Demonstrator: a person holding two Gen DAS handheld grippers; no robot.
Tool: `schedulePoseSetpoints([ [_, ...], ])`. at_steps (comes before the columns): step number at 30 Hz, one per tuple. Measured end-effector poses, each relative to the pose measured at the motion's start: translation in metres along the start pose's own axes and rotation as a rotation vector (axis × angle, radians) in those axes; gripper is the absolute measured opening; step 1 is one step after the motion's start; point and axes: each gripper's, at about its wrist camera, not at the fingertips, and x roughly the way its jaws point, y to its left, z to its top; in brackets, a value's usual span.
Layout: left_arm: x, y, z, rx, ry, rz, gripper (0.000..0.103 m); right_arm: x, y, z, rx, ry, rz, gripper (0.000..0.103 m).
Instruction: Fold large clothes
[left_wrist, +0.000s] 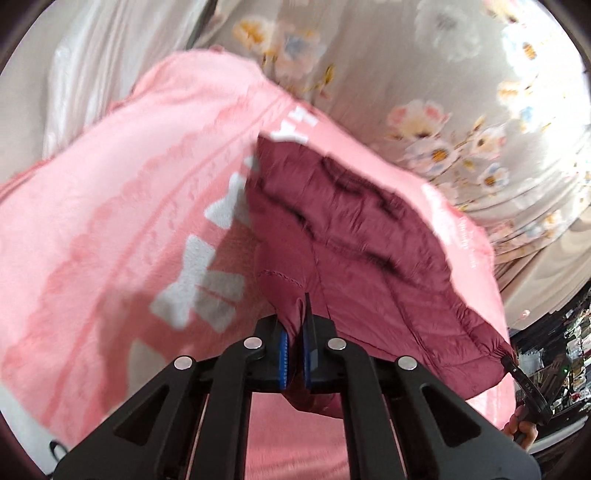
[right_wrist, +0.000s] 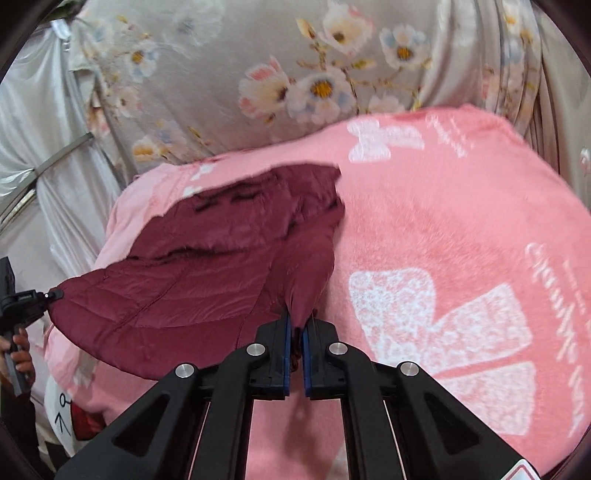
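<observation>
1. My left gripper (left_wrist: 294, 354) is clamped on a pinch of the maroon puffer jacket (left_wrist: 354, 236); blue pads tight against the fabric, a tuft poking up between them
2. My right gripper (right_wrist: 295, 360) is likewise clamped on another bit of the jacket's edge; fabric bunches between the pads
3. Each wrist view catches the other gripper out at the far corner of the lifted edge, so I judge the two pinches sit at opposite ends of one hem or side
4. Near edge hangs lifted off the pink blanket (right_wrist: 424, 229); the far part of the jacket lies on it, with dark creases across the quilting
5. Jacket's long axis runs away from me toward the floral fabric (right_wrist: 266, 48) behind; which end is collar I can't tell, frames are blurred
6. Step in hand, my read: carry the near edge over toward the far edge
7. To do it well: keep both hands level and equally far apart so the edge stays taut, no sag in the middle
8. Lay the edge down square before letting go; slick shell will likely slide
9. Risk: thin pinch slipping out under tension
</observation>
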Motion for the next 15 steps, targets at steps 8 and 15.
schedulePoseSetpoints([
  [8,-0.068,-0.035,0.035,0.04,-0.167,-0.044,0.004,-0.065,0.013,0.049,0.021,-0.214,0.073,0.003],
  [15,0.005,-0.062,0.115,0.135,-0.195,0.093,0.005,0.019,0.004,0.134,0.1,-0.25,0.051,0.003],
])
